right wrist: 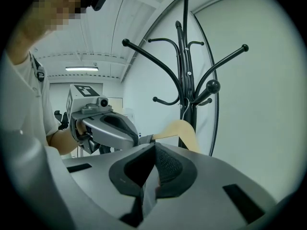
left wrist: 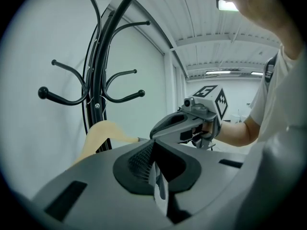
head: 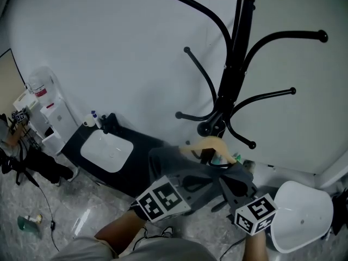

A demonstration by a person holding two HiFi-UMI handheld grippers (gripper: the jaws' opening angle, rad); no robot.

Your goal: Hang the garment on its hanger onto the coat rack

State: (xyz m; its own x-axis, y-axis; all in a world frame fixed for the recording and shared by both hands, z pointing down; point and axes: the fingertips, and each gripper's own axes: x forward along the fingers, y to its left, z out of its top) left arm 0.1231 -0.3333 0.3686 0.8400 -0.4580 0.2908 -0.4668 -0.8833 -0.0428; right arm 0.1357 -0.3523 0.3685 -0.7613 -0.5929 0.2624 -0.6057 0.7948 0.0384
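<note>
The black coat rack point(head: 235, 64) stands against the white wall, its curved arms bare. In front of its pole a pale wooden hanger point(head: 209, 144) carries a dark grey garment point(head: 174, 159). My left gripper point(head: 187, 179) and right gripper point(head: 235, 185) sit just below the hanger, close together. The left gripper view has its jaws point(left wrist: 156, 169) shut on a fold of grey fabric point(left wrist: 158, 188), with the hanger point(left wrist: 103, 132) and the rack point(left wrist: 98, 71) beyond. The right gripper point(right wrist: 148, 176) also pinches grey fabric point(right wrist: 146, 195), the hanger point(right wrist: 183, 131) just ahead.
A white basin point(head: 107, 150) on a dark counter sits low at the left, with a white dispenser point(head: 46, 113) beside it. A white round seat point(head: 302, 213) stands at the lower right. Cables and a small green object point(head: 30, 222) lie on the floor.
</note>
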